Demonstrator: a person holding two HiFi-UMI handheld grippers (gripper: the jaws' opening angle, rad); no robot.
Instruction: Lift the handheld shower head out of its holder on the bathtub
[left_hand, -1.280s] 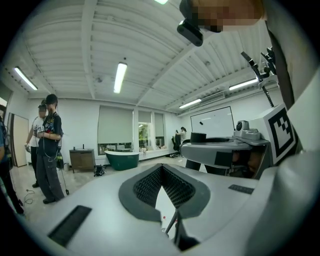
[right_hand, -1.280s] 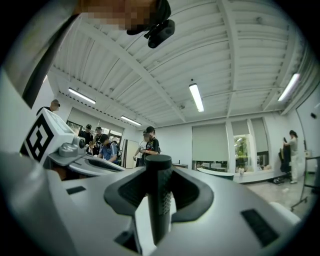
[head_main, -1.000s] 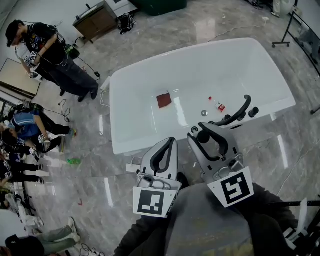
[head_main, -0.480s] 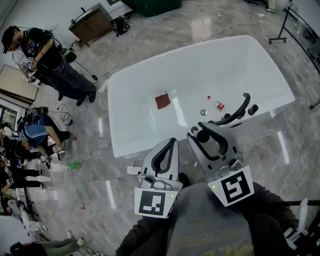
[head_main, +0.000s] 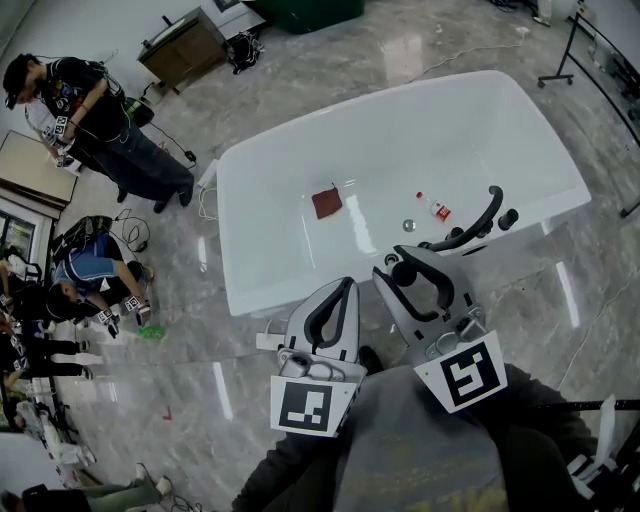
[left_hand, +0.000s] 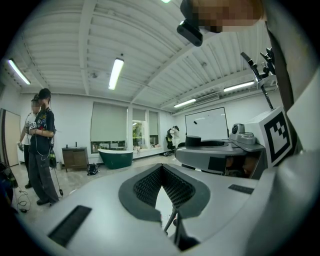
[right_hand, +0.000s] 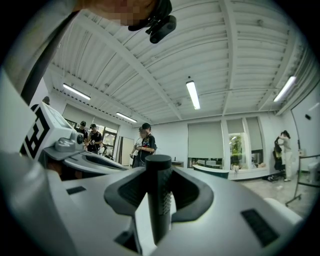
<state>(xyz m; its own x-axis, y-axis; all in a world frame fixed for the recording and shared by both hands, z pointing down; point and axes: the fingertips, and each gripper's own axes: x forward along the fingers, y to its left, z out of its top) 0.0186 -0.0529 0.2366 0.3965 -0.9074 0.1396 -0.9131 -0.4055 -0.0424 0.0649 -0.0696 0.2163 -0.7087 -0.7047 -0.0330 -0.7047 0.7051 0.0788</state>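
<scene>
since the right gripper (head_main: 410, 264) is clamped on the upright black cylindrical handheld shower head (right_hand: 159, 192) by the near rim of the white bathtub (head_main: 236, 230), it is best drawn straight up along its own axis, without tilting, while the left gripper (head_main: 343, 286) hangs closed and empty.

Bathtub (head_main: 450, 130) glossy smooth white; floor (head_main: 300, 60) polished grey stone, reflective; shower head (right_hand: 159, 200) matt black, finely knurled; left claw (left_hand: 161, 170) matt grey plastic with ribbed dark pads (left_hand: 142, 187).
</scene>
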